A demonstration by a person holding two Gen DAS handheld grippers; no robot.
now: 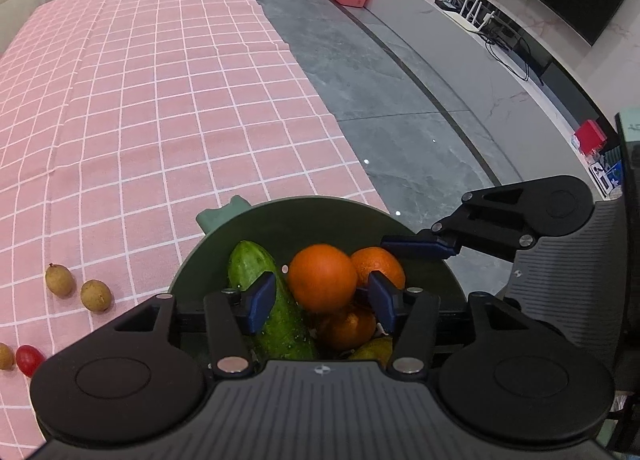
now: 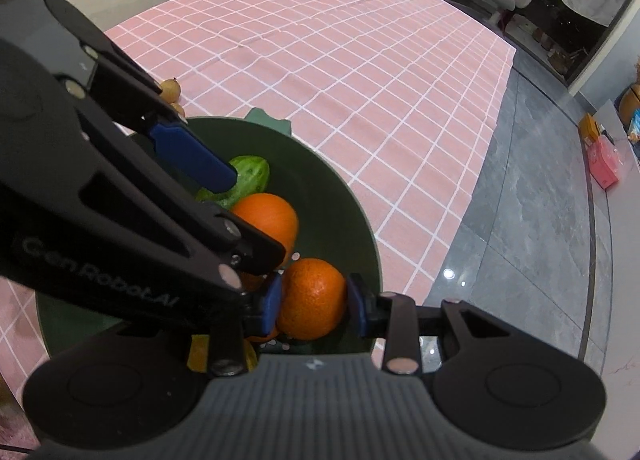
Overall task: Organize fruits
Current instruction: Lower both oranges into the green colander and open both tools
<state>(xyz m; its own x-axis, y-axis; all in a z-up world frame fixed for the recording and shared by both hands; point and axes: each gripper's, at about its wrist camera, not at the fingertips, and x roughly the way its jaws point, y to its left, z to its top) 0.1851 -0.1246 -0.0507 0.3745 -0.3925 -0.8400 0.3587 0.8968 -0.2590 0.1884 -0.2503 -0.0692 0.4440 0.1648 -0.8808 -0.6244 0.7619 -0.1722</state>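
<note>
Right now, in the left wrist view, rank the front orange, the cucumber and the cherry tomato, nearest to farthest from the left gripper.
1. Front orange: between the left gripper's fingers, in the bowl.
2. Cucumber: just left, behind the left finger.
3. Cherry tomato: far left, on the cloth.

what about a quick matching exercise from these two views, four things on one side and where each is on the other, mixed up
Things:
1. cucumber
2. orange nearest the right wrist camera
3. cherry tomato
4. left claw

Places:
A. on the pink checked tablecloth, outside the bowl
B. between the pads of the right claw
C. open above the fruit in the bowl
D. lying in the green bowl, along its left side in the left wrist view

Pairs: 1-D, 2-B, 3-A, 4-C
</note>
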